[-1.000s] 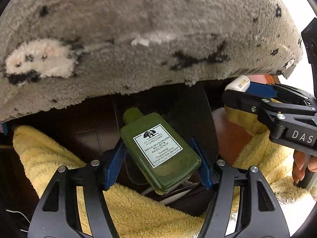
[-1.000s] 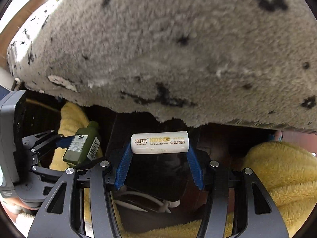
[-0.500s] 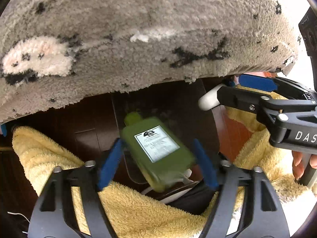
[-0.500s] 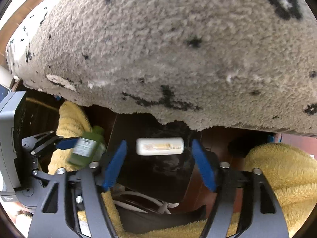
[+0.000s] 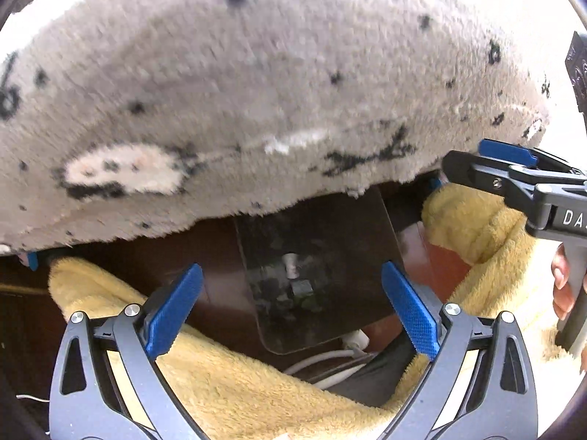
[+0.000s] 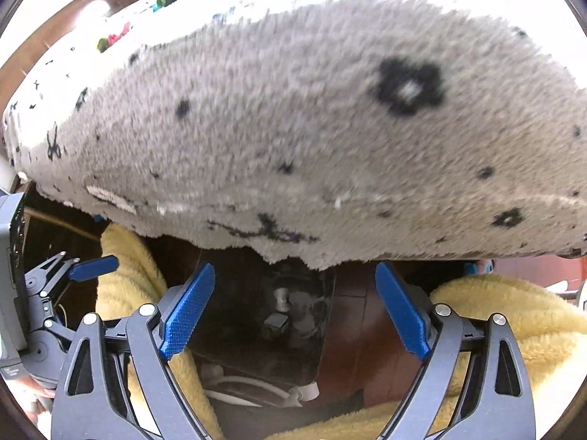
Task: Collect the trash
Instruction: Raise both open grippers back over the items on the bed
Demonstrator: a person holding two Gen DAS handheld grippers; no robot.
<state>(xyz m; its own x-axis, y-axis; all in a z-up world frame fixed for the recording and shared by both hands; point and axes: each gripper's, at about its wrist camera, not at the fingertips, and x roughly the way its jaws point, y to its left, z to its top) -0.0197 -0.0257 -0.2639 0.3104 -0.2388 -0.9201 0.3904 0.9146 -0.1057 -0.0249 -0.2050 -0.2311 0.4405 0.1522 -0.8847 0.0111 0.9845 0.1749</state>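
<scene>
Both grippers empty above bin.
Left gripper [image 5: 291,310] and right gripper [image 6: 295,313] spread wide, just opening to release; bin [image 5: 330,227] at 12 o'clock.

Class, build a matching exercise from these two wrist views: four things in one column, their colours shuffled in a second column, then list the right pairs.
Things:
1. rug
2. fleece blanket
3. cable
4. finger pads

Colours:
A. blue
B. white
C. grey with black marks
D. yellow

Pairs: 1-C, 2-D, 3-B, 4-A
</scene>
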